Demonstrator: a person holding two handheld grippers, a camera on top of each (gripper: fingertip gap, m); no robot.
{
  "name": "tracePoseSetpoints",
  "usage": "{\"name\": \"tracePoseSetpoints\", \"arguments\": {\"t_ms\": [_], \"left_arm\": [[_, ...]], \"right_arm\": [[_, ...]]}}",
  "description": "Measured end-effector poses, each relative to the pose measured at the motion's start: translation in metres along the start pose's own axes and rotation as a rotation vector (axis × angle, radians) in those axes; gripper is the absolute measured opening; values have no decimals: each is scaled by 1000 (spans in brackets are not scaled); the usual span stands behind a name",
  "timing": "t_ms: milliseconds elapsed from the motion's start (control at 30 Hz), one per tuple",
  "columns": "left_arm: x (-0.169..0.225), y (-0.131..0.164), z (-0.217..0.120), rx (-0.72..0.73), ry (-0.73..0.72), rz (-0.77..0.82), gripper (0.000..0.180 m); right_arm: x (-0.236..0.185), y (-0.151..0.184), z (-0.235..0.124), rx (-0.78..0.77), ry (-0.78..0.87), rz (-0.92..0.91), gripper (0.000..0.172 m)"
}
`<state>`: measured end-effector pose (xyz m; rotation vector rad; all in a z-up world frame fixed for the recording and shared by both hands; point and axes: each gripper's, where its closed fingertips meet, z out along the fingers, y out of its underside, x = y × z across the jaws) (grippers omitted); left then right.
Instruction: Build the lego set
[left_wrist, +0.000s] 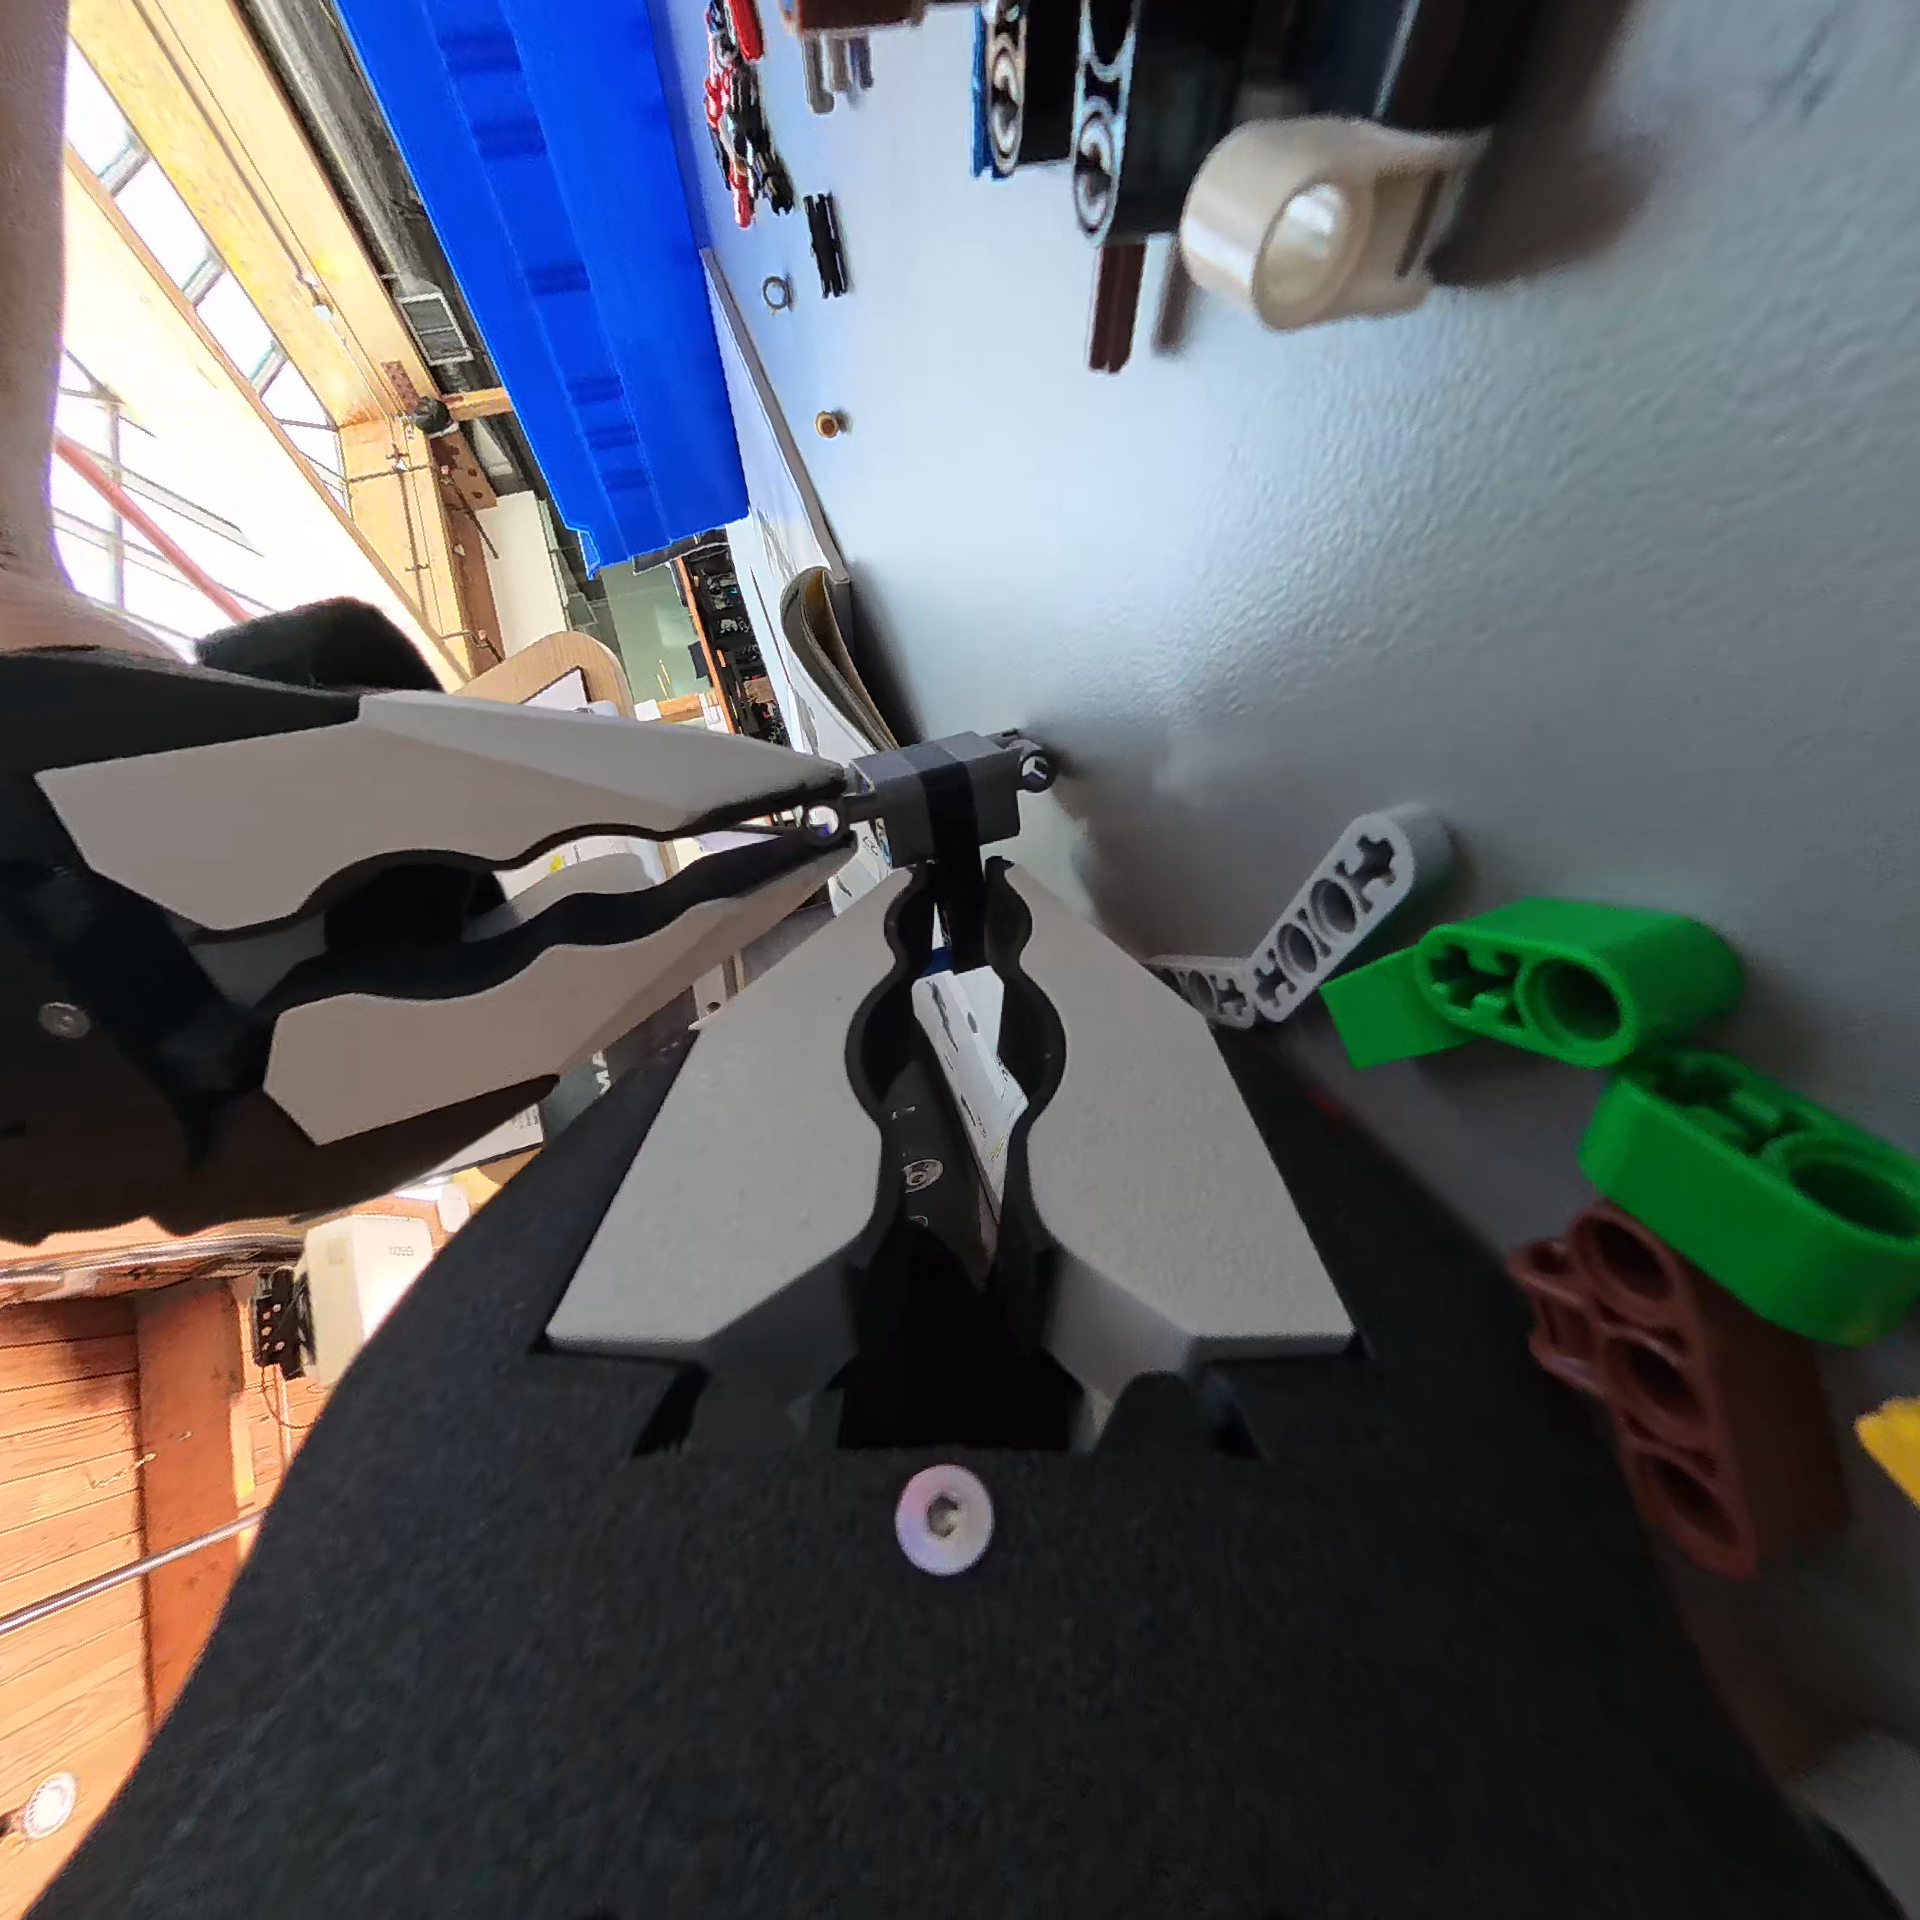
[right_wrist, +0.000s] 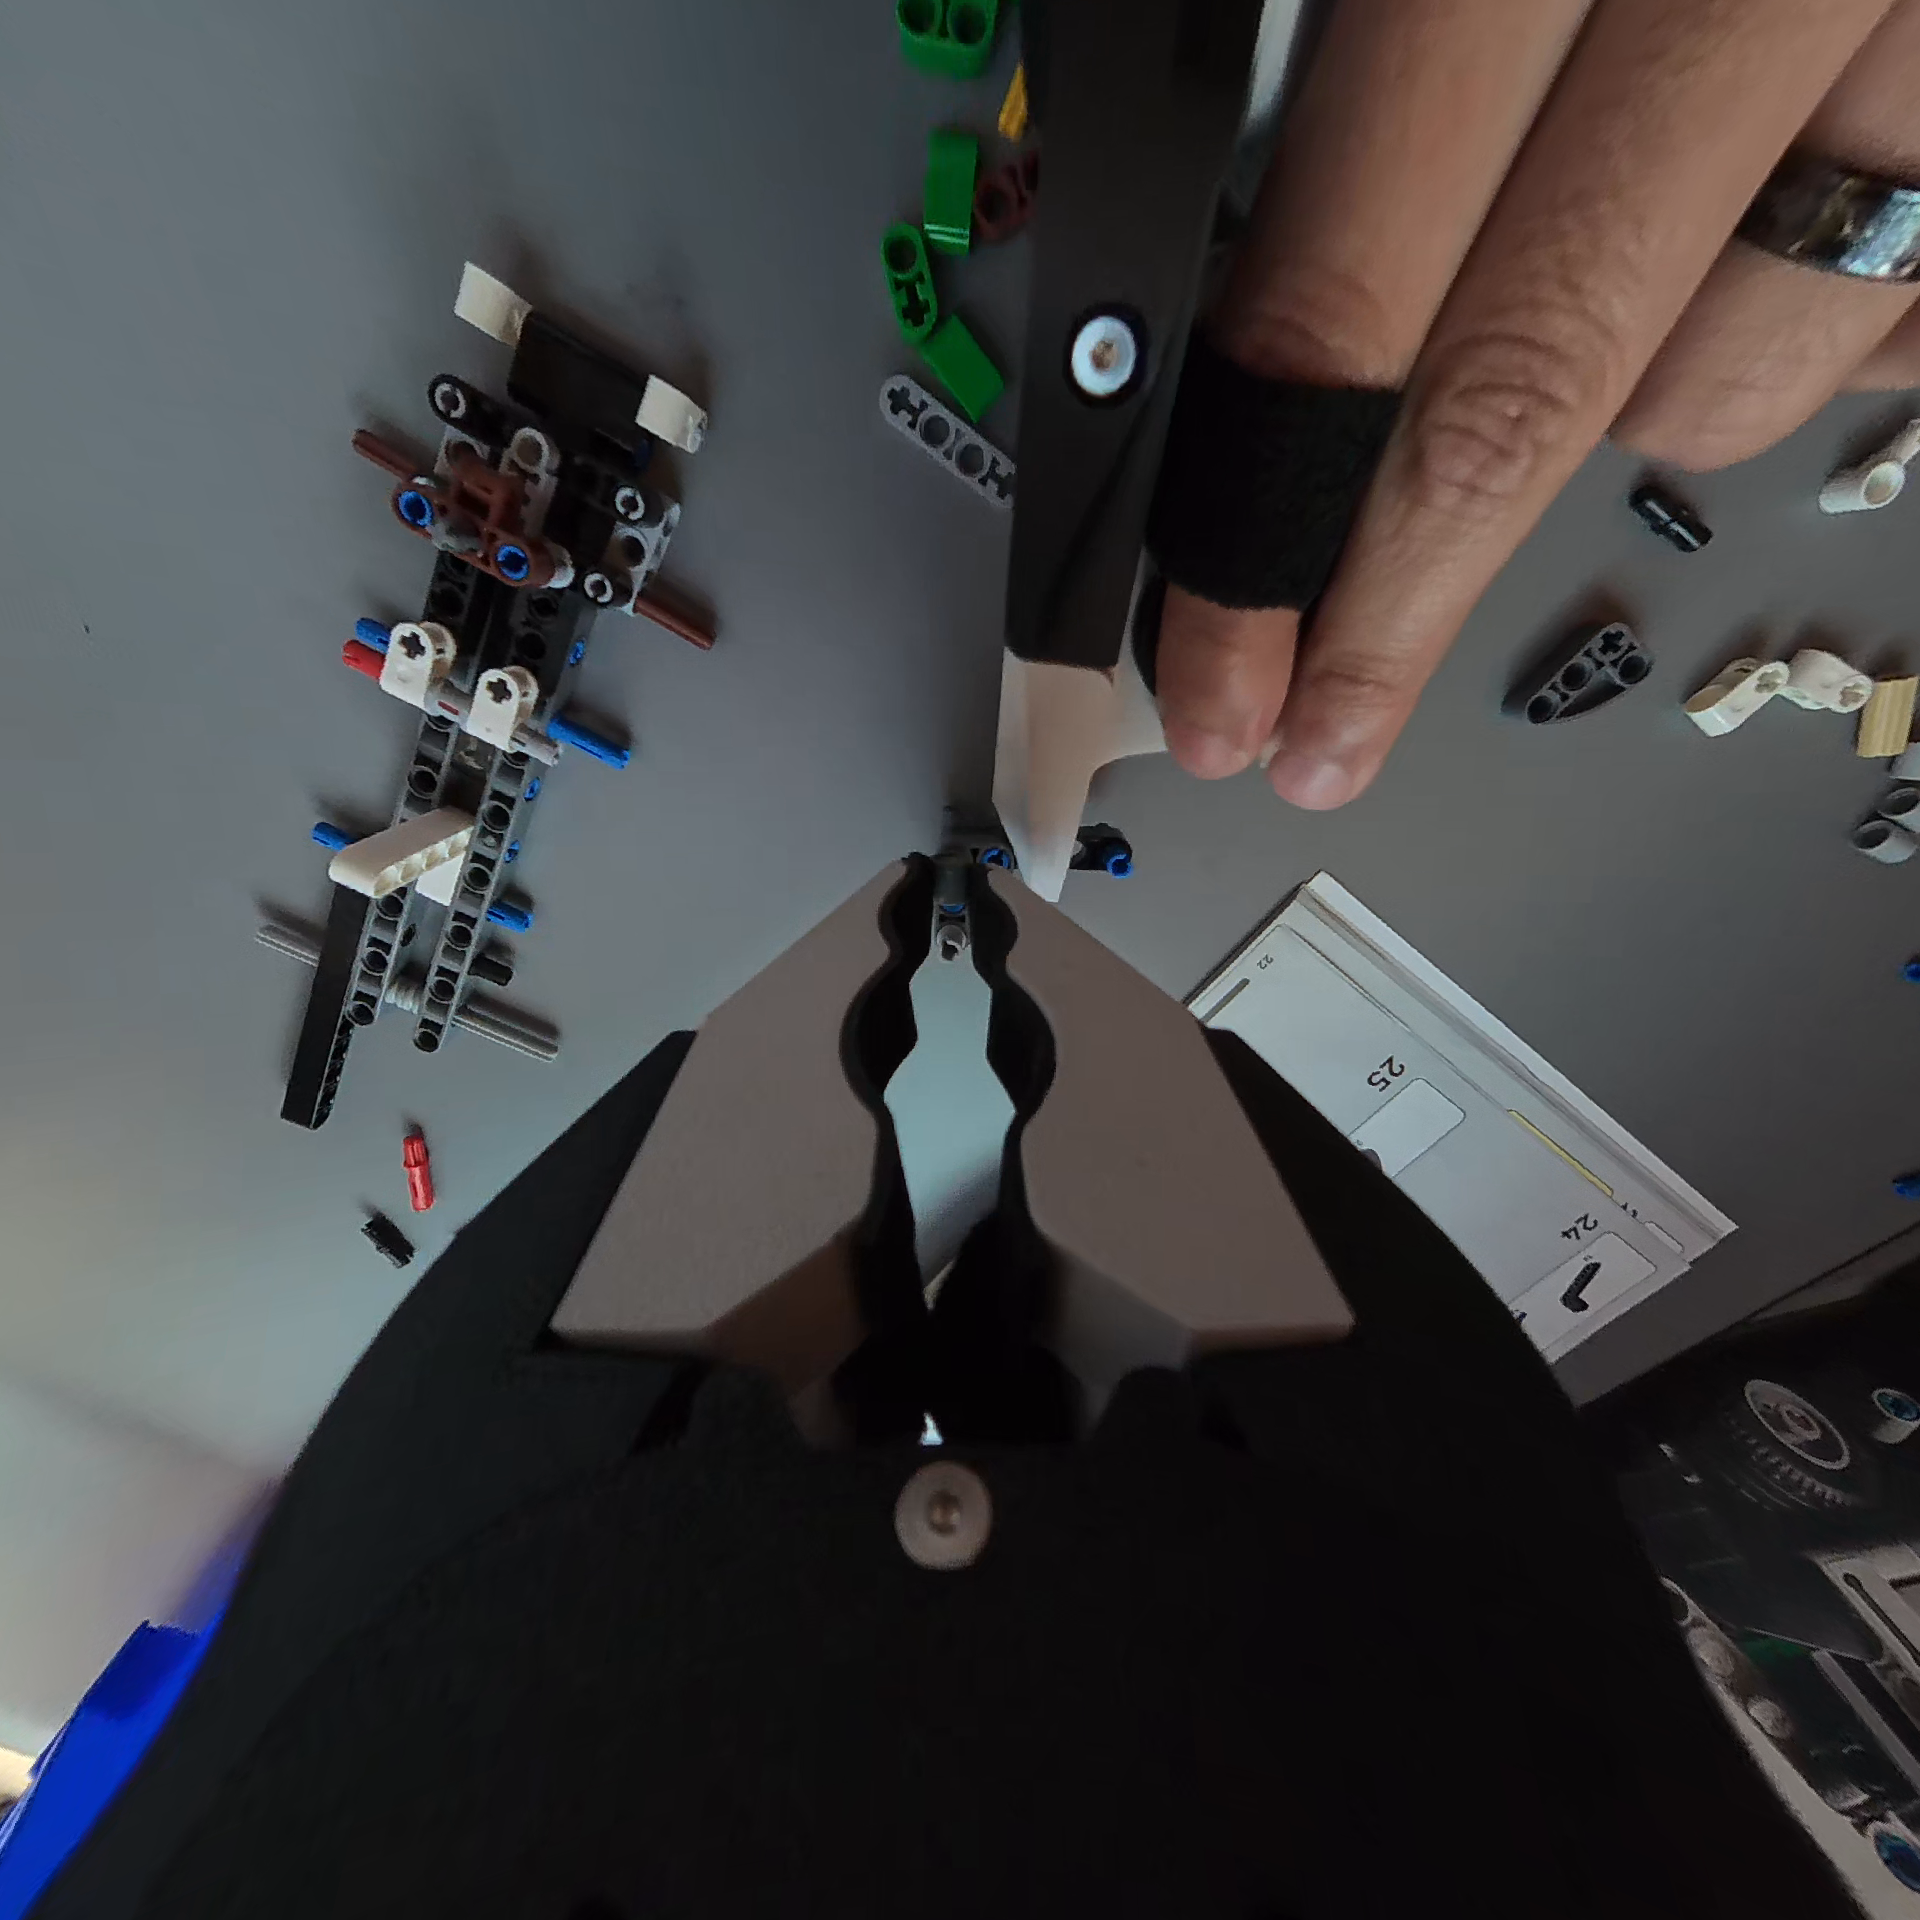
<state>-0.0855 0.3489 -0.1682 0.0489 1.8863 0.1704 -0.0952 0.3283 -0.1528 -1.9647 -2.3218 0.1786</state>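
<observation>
Both tools are meeting on one small grey brick assembly (left_wrist: 951, 795) held just above the grey tabletop (left_wrist: 1455, 623). The left hand-held gripper (left_wrist: 961, 883) is clamping a black piece hanging from the assembly's underside, while the right hand-held gripper (right_wrist: 951, 914) is pinching its thin grey pin end (fingers nearly together). Green connectors (left_wrist: 1558, 982) and a pale grey bent beam (left_wrist: 1320, 925) are lying near on the tabletop.

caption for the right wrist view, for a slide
Two claws meet on a small grey connector piece above a grey table.
</observation>
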Motion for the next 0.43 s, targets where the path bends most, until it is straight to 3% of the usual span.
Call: {"name": "tracePoseSetpoints", "arguments": {"t_ms": [33,300,433], "left_arm": [[0,0,0,-1,-1,2,8],[0,0,0,-10,2,2,8],[0,0,0,-13,4,4,8]], "right_arm": [[0,0,0,-10,-5,-1,5],[1,1,4,-43,-10,-1,6],[1,0,3,-22,7,109,6]]}}
